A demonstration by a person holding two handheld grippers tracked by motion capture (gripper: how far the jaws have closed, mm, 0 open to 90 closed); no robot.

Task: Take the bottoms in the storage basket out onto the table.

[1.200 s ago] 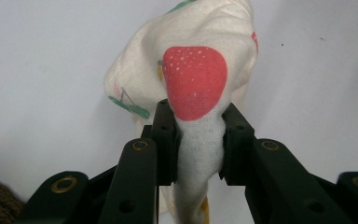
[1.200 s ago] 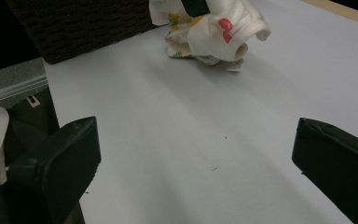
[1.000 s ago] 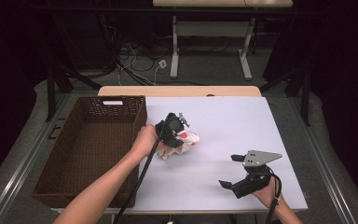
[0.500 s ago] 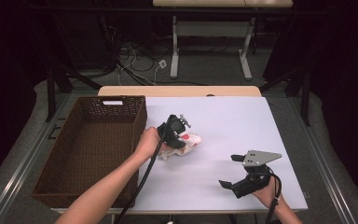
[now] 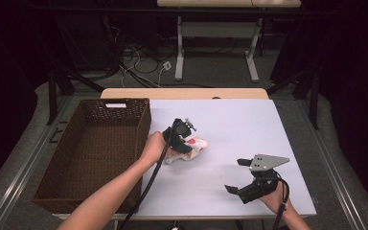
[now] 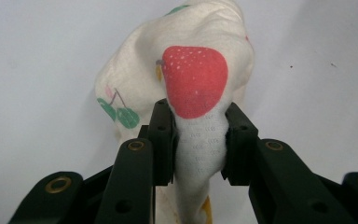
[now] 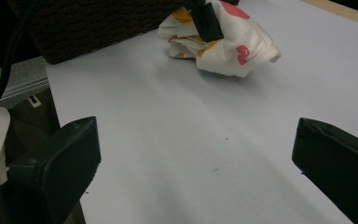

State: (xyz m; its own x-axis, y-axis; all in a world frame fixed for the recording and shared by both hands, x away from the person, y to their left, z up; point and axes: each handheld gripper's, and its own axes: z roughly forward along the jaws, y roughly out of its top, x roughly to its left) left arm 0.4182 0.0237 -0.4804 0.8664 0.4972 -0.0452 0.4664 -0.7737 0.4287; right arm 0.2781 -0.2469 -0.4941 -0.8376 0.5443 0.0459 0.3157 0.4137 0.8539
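Note:
A crumpled white cloth (image 5: 195, 145) printed with strawberries and cherries lies on the white tabletop (image 5: 230, 129), just right of the basket. My left gripper (image 5: 188, 143) is shut on a fold of the cloth (image 6: 200, 135), whose fabric bulges up between the two black pads (image 6: 164, 135). In the right gripper view the cloth (image 7: 233, 42) sits far off with the left gripper's jaw across it. My right gripper (image 5: 239, 176) rests low near the table's front right, jaws wide apart with only bare table between its fingertips (image 7: 70, 154).
A dark brown wicker basket (image 5: 124, 108) stands at the table's left side, open at the top. The table's wooden far edge (image 5: 184, 93) runs behind. Cables and table legs lie on the floor beyond.
The left hand and gripper shifted slightly on the cloth, staying closed on it. The right gripper has not moved.

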